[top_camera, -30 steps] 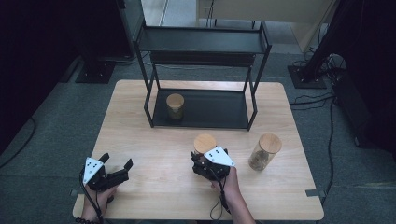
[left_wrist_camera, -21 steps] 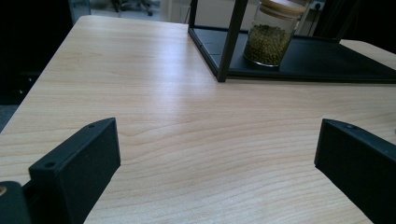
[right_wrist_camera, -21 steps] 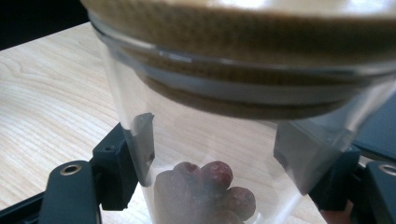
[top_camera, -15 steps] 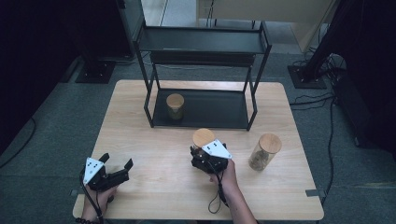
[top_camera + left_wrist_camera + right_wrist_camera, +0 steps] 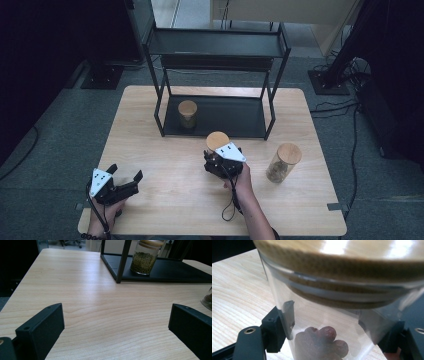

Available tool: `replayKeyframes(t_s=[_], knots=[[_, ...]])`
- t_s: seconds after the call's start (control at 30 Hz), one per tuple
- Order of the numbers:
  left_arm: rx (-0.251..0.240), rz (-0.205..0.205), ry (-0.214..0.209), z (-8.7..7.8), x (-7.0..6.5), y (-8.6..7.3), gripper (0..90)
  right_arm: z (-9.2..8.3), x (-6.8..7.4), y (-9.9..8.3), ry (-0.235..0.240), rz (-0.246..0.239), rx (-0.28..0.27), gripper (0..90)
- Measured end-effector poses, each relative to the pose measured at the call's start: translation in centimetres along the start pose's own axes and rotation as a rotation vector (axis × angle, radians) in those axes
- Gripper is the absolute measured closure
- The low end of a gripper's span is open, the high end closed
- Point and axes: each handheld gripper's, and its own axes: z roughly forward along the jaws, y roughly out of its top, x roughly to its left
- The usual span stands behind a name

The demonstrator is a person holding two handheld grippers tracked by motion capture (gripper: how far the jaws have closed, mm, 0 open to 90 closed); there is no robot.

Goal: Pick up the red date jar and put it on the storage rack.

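The glass jar [image 5: 324,315] with the wooden lid [image 5: 218,140] sits clamped between the two black jaws of the right gripper [image 5: 218,159], which press on its clear wall from either side just below the lid. Holding it there, under the lid's rim, looks like a way to keep the smooth glass from slipping down. A few reddish-brown dried fruits [image 5: 322,341] lie at the bottom. In the high view the jar is in front of the black rack [image 5: 215,82], near its front edge and toward its right post, above the wooden table [image 5: 165,200]. Whether its base rests on the table or hangs just clear cannot be told. The place suggests it is meant for the rack's bottom tray, where there is bare room to the right of a jar of green beans [image 5: 145,258] that already stands there.

A third jar [image 5: 282,163], also wooden-lidded, waits on the table to the right, apart from the gripper, likely next in line.

The left gripper [image 5: 124,181] is at the near left corner of the table, its jaws spread wide with nothing but table between them. It lies low and out of the way, so the right hand has a free path to the rack.
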Motion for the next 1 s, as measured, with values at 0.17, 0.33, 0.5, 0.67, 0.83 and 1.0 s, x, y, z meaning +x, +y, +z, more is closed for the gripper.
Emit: replayKeyframes(t_s=[0.17,0.33,0.5,0.67,0.83,1.0], knots=[[0.0,0.004,0.001,0.0,0.0,0.0,0.4,0.5,-0.1,0.4,-0.011,-0.004,0.009,25.1],[0.0,0.006,0.003,0.0,-0.1,0.0,0.4,1.0,-0.3,0.9,-0.024,-0.007,0.019,25.0],[0.001,0.011,0.006,0.0,-0.1,0.0,0.4,1.4,-0.5,1.3,-0.032,-0.016,0.02,25.0],[0.001,0.011,0.006,0.0,-0.1,0.0,0.4,1.8,-0.8,1.8,-0.042,-0.019,0.015,25.0],[0.0,0.012,0.009,0.0,-0.2,0.0,0.4,2.2,-1.0,2.0,-0.045,-0.015,0.014,24.9],[0.0,0.02,0.009,0.0,-0.2,0.0,0.4,2.7,-1.2,2.3,-0.054,-0.016,0.017,24.9]])
